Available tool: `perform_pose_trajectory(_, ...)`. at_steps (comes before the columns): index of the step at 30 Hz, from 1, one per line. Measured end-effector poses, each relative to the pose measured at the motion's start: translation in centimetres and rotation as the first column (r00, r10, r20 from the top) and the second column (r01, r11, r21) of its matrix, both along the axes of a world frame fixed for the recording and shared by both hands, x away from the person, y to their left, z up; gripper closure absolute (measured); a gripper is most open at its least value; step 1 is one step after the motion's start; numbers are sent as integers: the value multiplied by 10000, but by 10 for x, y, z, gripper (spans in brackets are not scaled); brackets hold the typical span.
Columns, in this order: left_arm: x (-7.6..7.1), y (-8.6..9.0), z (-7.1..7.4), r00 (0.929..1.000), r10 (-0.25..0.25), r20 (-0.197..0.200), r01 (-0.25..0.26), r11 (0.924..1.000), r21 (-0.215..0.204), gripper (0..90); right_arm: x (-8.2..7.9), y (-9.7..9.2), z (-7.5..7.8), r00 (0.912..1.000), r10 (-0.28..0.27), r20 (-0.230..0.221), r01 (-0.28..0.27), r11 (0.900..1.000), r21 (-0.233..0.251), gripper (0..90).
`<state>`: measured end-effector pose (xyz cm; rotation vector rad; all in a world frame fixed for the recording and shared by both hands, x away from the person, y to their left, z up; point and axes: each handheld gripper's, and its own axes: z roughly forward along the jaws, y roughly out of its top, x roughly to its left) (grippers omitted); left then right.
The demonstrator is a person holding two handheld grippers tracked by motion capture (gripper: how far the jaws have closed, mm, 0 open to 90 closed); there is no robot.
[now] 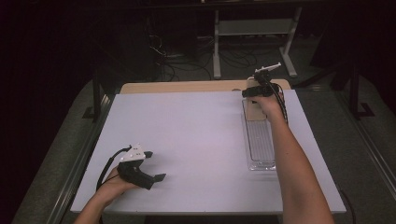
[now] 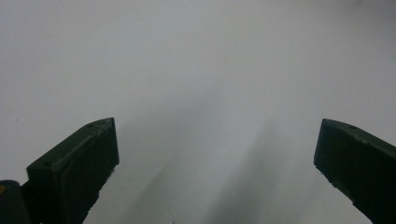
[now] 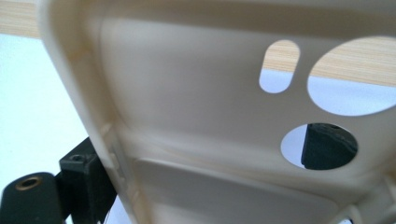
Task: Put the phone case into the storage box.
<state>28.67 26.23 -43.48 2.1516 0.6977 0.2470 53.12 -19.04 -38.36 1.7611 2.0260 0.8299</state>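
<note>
A cream phone case (image 3: 196,107) with round and oval camera cut-outs fills the right gripper view. My right gripper (image 3: 205,158) is shut on it, one jaw at the case's left edge and the other showing through a round hole. In the high view the case (image 1: 254,111) is held by the right gripper (image 1: 254,92) over the far end of a clear ribbed tray (image 1: 260,140). My left gripper (image 1: 156,165) rests low at the front left of the white table (image 1: 196,135). It is open (image 2: 217,149), with only bare table between its jaws.
A wooden board edge (image 1: 187,87) runs along the table's far side. Behind it, on the dark floor, stand a metal shelf frame (image 1: 254,28) and loose cables (image 1: 187,60). The person's right forearm (image 1: 294,168) lies along the tray's right side.
</note>
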Motion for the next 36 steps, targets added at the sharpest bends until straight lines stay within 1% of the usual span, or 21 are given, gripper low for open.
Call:
perform_pose_trajectory(4, 0, 0, -1, 10000, 1, -46, -1, 10000, -33, 0, 1, -1, -2, 10000, -19, -63, 20, 10000, 26, 54)
perform_pose_trajectory(9, 0, 0, -1, 10000, -10, -42, 10, 10000, -22, 0, 2, -3, -4, 9998, -66, -190, 69, 9999, 139, 39)
perform_pose_trajectory(12, 0, 0, -1, 10000, -15, -46, 15, 10000, -11, 0, 2, -4, -3, 9999, -31, -149, 34, 9998, 186, 34)
perform_pose_trajectory(19, 0, 0, -1, 10000, -20, -43, 20, 10000, 1, 0, -3, -6, 10, 9996, 28, 292, -41, 9991, 430, 35)
perform_pose_trajectory(21, 0, -1, -1, 10000, -17, -68, 17, 10000, -11, 0, -5, -7, 13, 9989, 81, 471, -107, 9985, 546, 35)
perform_pose_trajectory(22, 0, -1, -1, 10000, -6, -74, 6, 10000, -11, 0, -6, -7, 15, 9988, 71, 489, -103, 9979, 638, 35)
perform_pose_trajectory(25, 0, -1, -1, 9999, -5, -101, 5, 10000, -8, 0, -8, -8, 20, 9972, 154, 734, -205, 9974, 692, 35)
perform_pose_trajectory(26, 1, -1, -1, 10000, -39, -86, 39, 10000, 71, 0, -9, -9, 22, 9966, 174, 801, -232, 9971, 720, 35)
perform_pose_trajectory(30, 1, -1, -1, 9999, -13, -104, 13, 10000, 43, 0, -13, -12, 29, 9945, 226, 1020, -312, 9960, 838, 35)
perform_pose_trajectory(32, 0, -2, -1, 9999, 44, -151, -46, 10000, -75, 0, -15, -15, 32, 9929, 319, 1149, -420, 9953, 869, 35)
perform_pose_trajectory(34, 0, -2, -2, 9999, 37, -158, -38, 10000, -69, 0, -17, -16, 35, 9913, 436, 1245, -548, 9946, 881, 33)
perform_pose_trajectory(36, 1, -1, -2, 9999, -18, -128, 18, 10000, 38, 0, -20, -16, 37, 9894, 575, 1331, -701, 9933, 920, 32)
